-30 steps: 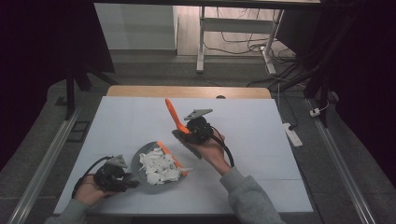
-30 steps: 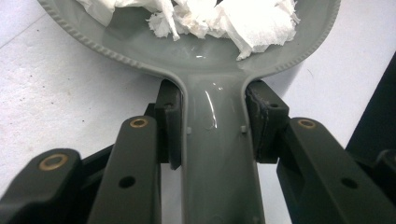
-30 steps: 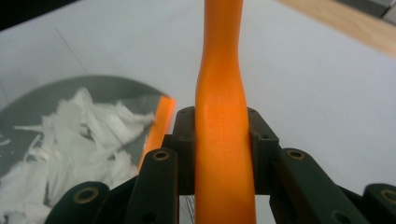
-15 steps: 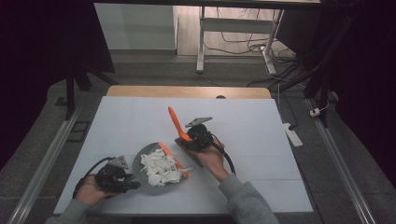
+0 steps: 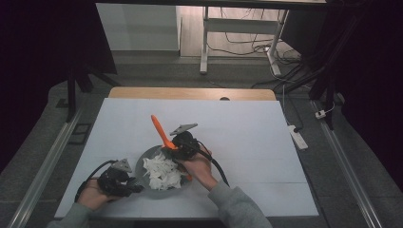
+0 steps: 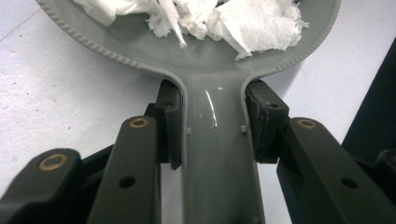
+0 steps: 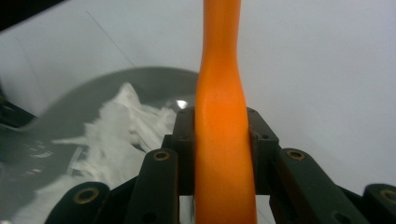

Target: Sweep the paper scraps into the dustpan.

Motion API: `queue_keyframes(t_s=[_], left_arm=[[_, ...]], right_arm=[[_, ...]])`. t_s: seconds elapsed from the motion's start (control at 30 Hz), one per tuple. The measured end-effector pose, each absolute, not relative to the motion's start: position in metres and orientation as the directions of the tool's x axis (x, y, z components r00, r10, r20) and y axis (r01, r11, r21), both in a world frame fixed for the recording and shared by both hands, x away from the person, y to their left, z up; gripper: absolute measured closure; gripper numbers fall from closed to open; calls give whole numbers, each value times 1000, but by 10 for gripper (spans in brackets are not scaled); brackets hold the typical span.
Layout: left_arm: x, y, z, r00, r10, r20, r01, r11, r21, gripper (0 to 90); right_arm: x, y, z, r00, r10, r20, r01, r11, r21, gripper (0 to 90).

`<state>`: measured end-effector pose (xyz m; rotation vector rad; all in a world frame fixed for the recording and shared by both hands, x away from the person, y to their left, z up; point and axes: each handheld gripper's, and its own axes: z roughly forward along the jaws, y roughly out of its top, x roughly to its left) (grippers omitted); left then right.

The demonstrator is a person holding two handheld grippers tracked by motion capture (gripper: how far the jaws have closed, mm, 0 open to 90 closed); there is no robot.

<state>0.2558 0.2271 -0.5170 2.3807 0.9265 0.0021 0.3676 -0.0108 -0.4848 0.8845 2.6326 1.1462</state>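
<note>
A grey pan [image 5: 142, 164] with a beaded rim lies on the white table near the front, holding a heap of torn white paper [image 5: 161, 172]. My left gripper [image 5: 135, 186] is shut on the pan's handle [image 6: 217, 154], its pads [image 6: 169, 122] pressing both sides. Over the pan's right rim, my right gripper [image 5: 177, 148] is shut on an orange utensil [image 5: 158, 126]. The utensil's shaft [image 7: 223, 140] stands between the jaws and slants up to the far left. Its lower end is hidden under the hand. The pan [image 7: 93, 95] and paper [image 7: 116, 126] lie left of those jaws.
A white sheet covers the table [image 5: 247, 128], with a wooden strip [image 5: 190, 93] along the far edge. A power strip [image 5: 298, 135] lies on the floor to the right. Metal rails [image 5: 47, 156] run along both sides. A white stand [image 5: 205, 42] rises behind.
My right gripper has come down and to the left with the orange utensil, from the table's middle to the pan's right rim. The left gripper and the pan have stayed put.
</note>
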Motion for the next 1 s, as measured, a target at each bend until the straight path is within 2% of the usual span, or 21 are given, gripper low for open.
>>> queue_keyframes(t_s=[0.37,0.63,1.0], left_arm=[[256,228,-518,758,619,-204,620,-588,519,615],[256,229,-521,758,620,-205,620,-586,522,615],[253,230,-525,750,626,-213,624,-563,542,615]], right_arm=[[353,21,-479,-860,478,175,439,521,732,703],[360,0,-460,-845,520,123,403,469,786,704],[365,-17,-450,-826,551,120,408,436,802,703]])
